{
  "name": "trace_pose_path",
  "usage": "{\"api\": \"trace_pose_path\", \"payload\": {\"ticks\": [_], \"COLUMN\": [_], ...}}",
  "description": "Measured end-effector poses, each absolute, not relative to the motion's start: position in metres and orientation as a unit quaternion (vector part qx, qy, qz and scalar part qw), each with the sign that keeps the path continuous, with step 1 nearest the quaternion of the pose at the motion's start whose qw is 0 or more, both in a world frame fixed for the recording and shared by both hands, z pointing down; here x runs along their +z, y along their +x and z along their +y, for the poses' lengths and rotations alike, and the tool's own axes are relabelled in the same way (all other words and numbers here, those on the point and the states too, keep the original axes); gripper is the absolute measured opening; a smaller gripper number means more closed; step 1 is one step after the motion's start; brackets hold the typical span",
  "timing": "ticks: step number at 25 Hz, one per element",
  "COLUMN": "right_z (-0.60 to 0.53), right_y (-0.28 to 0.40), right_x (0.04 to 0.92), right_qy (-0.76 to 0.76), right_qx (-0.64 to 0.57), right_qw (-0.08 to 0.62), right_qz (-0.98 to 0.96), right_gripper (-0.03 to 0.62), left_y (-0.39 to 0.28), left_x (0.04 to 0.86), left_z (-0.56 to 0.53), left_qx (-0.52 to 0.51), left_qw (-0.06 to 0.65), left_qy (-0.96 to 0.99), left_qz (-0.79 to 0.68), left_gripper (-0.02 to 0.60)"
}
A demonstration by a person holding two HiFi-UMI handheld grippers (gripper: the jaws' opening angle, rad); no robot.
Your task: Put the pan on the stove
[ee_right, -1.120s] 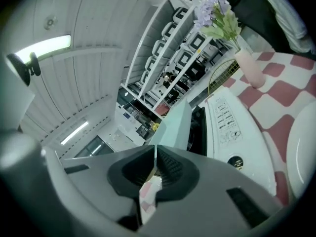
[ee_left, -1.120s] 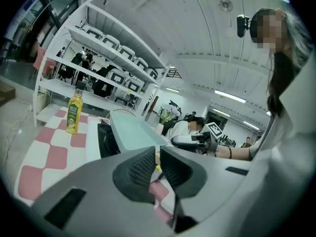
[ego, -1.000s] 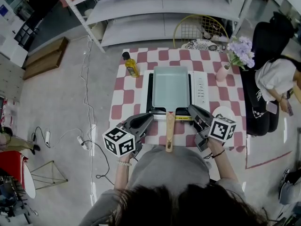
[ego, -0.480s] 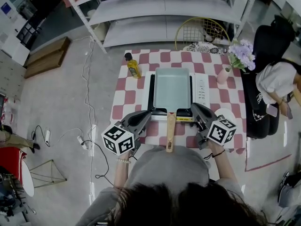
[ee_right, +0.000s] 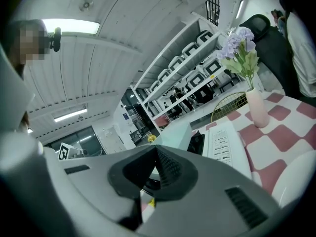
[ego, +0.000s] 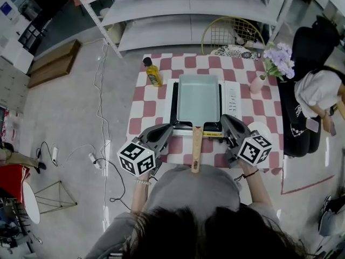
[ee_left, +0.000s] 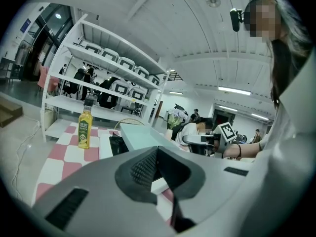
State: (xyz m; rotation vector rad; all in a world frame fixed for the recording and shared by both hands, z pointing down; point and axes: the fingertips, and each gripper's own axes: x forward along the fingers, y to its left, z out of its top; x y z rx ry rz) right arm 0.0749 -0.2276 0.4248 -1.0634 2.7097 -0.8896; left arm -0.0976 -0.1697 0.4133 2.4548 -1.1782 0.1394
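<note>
Head view: the pan (ego: 198, 99) sits on the stove (ego: 230, 99) at the middle of the checked table (ego: 145, 112). Its long axis runs straight away from me and the wooden handle (ego: 196, 149) points back at my body. Left gripper (ego: 168, 128) and right gripper (ego: 226, 118) flank that handle, both near it but not touching, neither clearly nearer. Both sets of fingers are closed with nothing between them, as the gripper views confirm. I judge the placing done. Any regrasp means going inward to the handle.
</note>
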Motion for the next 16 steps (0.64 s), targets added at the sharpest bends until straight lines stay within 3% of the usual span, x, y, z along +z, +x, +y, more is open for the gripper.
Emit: {"api": "trace_pose_path", "payload": {"ticks": [16], "right_z": [-0.2263], "right_y": [0.0811], "right_x": [0.4332], "right_qy": [-0.357], "right_qx": [-0.281], "right_qw": [0.036], "right_qz": [0.890], "right_gripper": [0.023], "left_y": [-0.1015], "left_x": [0.4169], "left_z": [-0.1698], "left_qx": [0.047], "left_qw": [0.213], "left_qy": [0.878], "left_qz": [-0.427], "left_gripper": [0.026]}}
